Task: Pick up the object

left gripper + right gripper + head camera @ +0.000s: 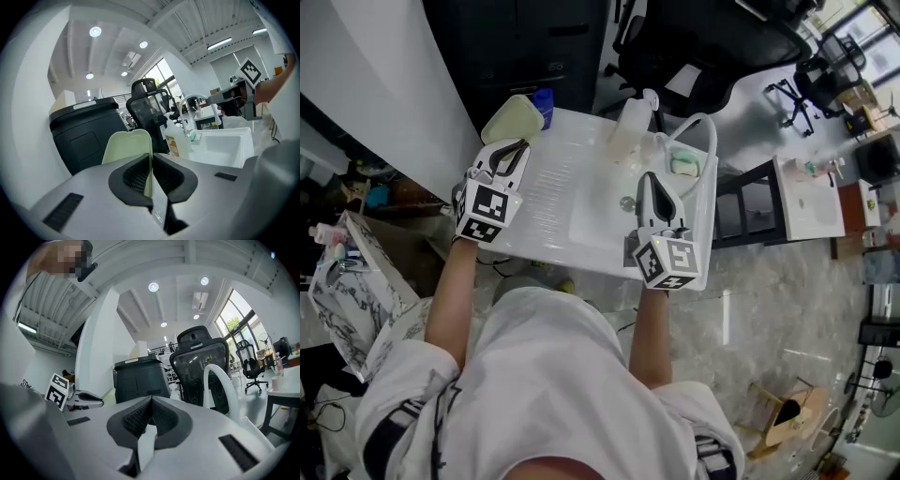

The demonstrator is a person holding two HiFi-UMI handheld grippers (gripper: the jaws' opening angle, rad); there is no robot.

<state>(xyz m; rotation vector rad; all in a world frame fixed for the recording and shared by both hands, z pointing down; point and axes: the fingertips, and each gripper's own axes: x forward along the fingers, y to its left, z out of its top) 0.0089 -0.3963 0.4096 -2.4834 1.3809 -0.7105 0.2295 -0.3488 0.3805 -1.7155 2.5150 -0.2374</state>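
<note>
Left gripper (pixel 517 148): jaws drawn in to a narrow slit. In the left gripper view (pixel 151 173) a strip of pale green fills that slit, in line with the right edge of the pale green tray (pixel 126 145), which stands upright just above the pads. We read this as a grip on the tray's rim.

Head view: the tray (pixel 514 117) sits at the back left corner of the white sink unit (pixel 553 187), tilted and partly overhanging the corner. We cannot tell whether it rests on the counter or hangs free.

Right gripper (pixel 649 180): over the basin, well apart from the tray. Its jaws (pixel 151 408) meet with nothing between them.

Progress, our judgement: approach and grasp look done. What is left is a clear lift off the unit, which we cannot confirm.
</note>
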